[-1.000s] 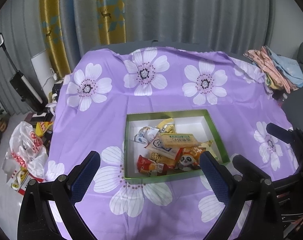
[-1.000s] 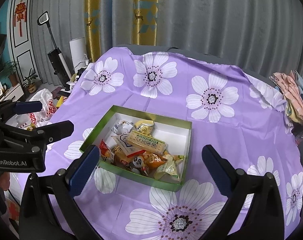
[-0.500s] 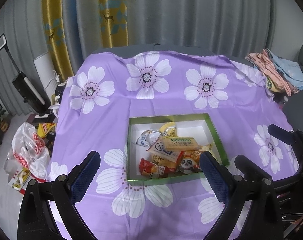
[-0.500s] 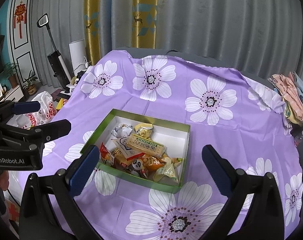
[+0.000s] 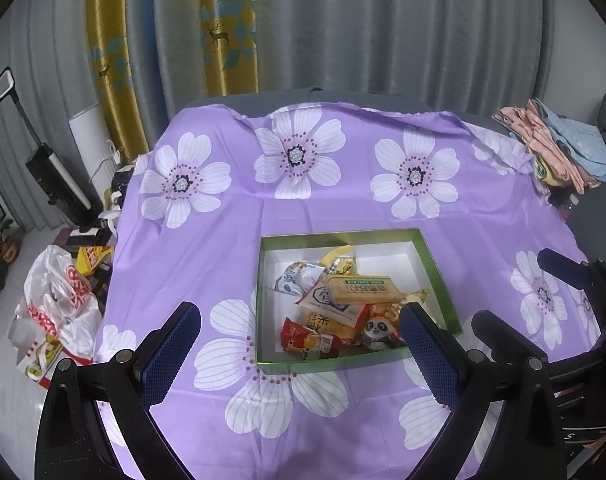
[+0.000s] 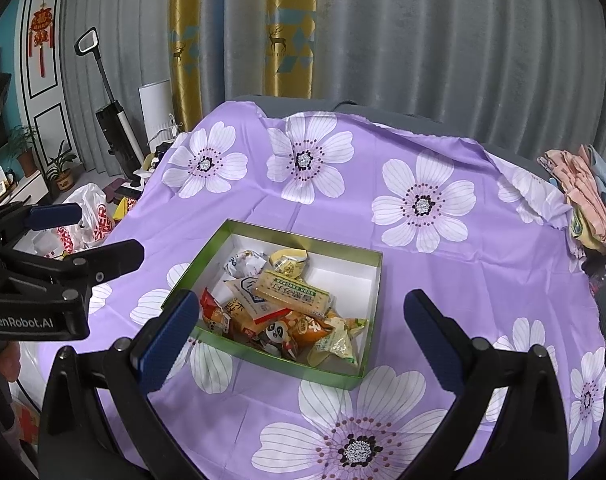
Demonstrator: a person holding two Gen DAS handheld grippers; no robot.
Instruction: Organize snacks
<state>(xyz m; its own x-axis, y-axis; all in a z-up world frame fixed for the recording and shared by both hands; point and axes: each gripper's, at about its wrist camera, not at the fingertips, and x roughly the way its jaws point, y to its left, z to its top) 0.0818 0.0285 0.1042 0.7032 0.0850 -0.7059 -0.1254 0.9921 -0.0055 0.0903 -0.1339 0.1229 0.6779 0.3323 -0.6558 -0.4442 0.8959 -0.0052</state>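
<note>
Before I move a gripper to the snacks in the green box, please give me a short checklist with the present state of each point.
1. Left gripper open and empty: ok.
2. Right gripper open and empty: ok.
3. Green box flat on the purple tablecloth: ok.
4. Snacks inside the box, long cracker pack on top and free: ok.
5. Snacks sorted: not ok, piled together.
6. Place for sorted snacks: cannot tell.

Snack packets [image 5: 343,304] in box [image 5: 435,264] mid-tablecloth [image 5: 231,256]; clothes pile [image 5: 559,152] far right; bag [image 5: 59,300] on floor left.
</note>
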